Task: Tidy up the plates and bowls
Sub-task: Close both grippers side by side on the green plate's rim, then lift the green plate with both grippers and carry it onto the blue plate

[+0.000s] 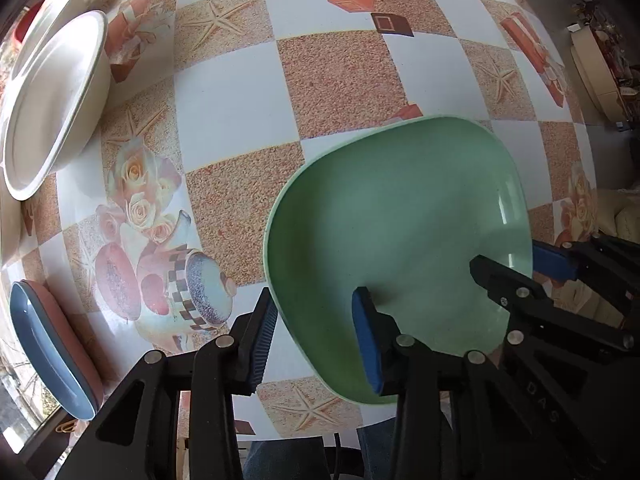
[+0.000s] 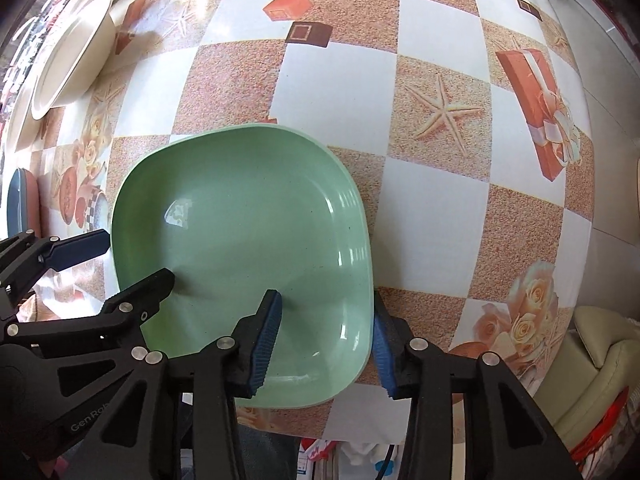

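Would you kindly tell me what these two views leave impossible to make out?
Left wrist view: whether the left gripper presses the green plate; its fingers hide the contact.
Right wrist view: likewise for the right gripper.
Left wrist view: how many white bowls nest; the frame edge crops them.
Left wrist view: the pink plate, mostly covered by the blue plate.

Bare tablecloth point(image 2: 340, 92) lies open beyond the green plate point(image 2: 248, 216); white bowl point(image 1: 52, 100) crowds the left edge.
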A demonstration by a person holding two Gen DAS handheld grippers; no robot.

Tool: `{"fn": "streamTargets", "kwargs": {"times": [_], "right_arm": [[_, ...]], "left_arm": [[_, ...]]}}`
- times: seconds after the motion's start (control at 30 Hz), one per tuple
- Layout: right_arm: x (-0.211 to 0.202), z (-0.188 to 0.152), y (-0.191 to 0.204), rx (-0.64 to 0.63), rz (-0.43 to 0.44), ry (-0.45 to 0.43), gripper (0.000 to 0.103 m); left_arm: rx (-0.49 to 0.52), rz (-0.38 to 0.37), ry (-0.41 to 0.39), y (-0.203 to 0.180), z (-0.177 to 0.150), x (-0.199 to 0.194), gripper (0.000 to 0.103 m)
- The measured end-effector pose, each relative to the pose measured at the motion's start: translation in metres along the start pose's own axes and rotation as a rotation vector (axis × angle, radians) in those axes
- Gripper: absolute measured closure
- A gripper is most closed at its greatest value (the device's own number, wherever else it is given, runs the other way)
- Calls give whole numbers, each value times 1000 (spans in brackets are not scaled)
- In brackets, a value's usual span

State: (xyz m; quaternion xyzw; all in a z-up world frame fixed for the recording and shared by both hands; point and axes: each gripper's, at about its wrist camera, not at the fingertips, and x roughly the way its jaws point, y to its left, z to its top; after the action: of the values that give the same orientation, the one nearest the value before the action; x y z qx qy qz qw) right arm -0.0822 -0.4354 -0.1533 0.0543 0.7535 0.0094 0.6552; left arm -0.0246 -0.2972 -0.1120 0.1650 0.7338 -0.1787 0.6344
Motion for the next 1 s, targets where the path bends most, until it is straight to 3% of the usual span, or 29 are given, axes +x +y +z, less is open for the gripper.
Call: {"fn": "streamTargets", "kwargs": {"times": [0.07, 0.17, 0.37, 0.57, 0.7, 1.0], "right_arm": [[3, -11, 2, 26, 23, 6, 78], [2, -20, 5, 57, 25, 7, 78], [12, -43, 13, 120, 70, 19, 83], [13, -53, 56, 130, 86, 35, 83], [8, -59, 107, 142, 98, 43, 83], [-10, -45, 177, 85, 72, 28, 83]], "left_arm": [[8, -6, 1, 1, -1, 0, 68], [11, -1, 8, 13, -5, -2, 74], [38, 30, 10, 42, -33, -4, 74], [34, 43, -3, 71, -52, -12, 74], [33, 50, -31, 91, -67, -23, 74], [-18, 50, -73, 147, -96, -45, 74]]}}
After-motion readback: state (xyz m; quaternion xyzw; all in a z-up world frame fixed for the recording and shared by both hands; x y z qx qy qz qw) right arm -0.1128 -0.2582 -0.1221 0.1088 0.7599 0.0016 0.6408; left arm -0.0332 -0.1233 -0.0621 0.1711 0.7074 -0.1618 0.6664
